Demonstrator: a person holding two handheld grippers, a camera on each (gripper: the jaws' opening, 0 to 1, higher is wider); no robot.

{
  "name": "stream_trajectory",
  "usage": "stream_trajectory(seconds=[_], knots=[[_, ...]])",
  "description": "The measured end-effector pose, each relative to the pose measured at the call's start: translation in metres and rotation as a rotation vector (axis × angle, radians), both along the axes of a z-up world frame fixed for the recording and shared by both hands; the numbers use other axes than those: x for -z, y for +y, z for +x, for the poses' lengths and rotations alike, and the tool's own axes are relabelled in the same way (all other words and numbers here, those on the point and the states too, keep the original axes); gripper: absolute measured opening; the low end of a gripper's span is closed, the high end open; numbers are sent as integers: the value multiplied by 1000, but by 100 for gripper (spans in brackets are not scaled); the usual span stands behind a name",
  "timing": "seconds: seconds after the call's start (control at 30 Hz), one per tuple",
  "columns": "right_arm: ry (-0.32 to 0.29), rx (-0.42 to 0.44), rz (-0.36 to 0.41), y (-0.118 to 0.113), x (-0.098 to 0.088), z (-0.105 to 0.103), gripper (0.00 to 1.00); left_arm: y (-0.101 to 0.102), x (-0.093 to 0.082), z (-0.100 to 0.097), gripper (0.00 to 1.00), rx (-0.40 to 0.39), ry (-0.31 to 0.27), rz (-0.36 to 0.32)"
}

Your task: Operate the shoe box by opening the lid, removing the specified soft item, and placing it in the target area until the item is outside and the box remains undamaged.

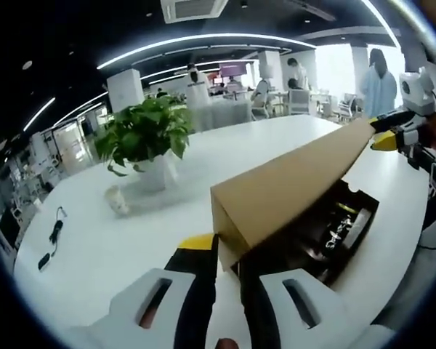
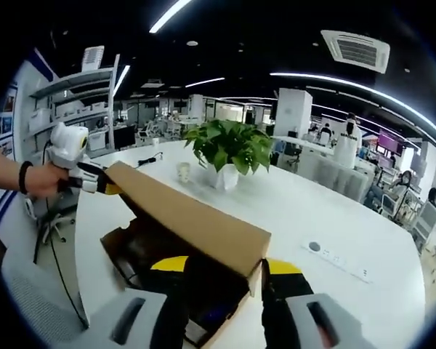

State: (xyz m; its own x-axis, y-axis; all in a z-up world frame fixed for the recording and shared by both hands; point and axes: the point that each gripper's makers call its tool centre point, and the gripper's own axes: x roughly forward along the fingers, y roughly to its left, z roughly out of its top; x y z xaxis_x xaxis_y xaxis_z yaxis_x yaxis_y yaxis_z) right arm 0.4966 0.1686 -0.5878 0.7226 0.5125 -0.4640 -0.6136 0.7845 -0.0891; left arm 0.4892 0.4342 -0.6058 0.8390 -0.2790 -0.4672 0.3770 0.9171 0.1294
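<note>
A brown cardboard lid (image 1: 291, 182) hangs tilted above the open shoe box base (image 1: 367, 218), its near end raised. My left gripper (image 1: 225, 254) is shut on the lid's near end wall. The right gripper (image 1: 384, 132) pinches the far corner with its yellow tips. In the right gripper view the same lid (image 2: 189, 218) runs from my right gripper (image 2: 229, 269), shut on its near end, to the left gripper (image 2: 102, 183) held by a hand at the far end. Dark contents with white print (image 1: 340, 227) lie inside the box base (image 2: 120, 243); the soft item itself I cannot make out.
The box rests on a large white table (image 1: 94, 269). A potted green plant (image 1: 147, 134) and a small cup (image 1: 116, 198) stand beyond it, with a black cable (image 1: 54, 233) to the left. Table sockets (image 2: 334, 258) sit right of the box. People stand at desks behind.
</note>
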Motion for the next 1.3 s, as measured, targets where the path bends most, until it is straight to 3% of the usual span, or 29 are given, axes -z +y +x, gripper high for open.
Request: stream_trajectory(seconds=[0.2, 0.63, 1.3], knots=[[-5, 37, -4, -7, -2, 13, 19, 1, -2, 6, 7, 1, -1, 3], [-13, 99, -1, -13, -10, 35, 3, 4, -8, 22, 6, -3, -6, 3], [-5, 123, 23, -11, -13, 59, 0, 7, -10, 42, 5, 15, -13, 7]])
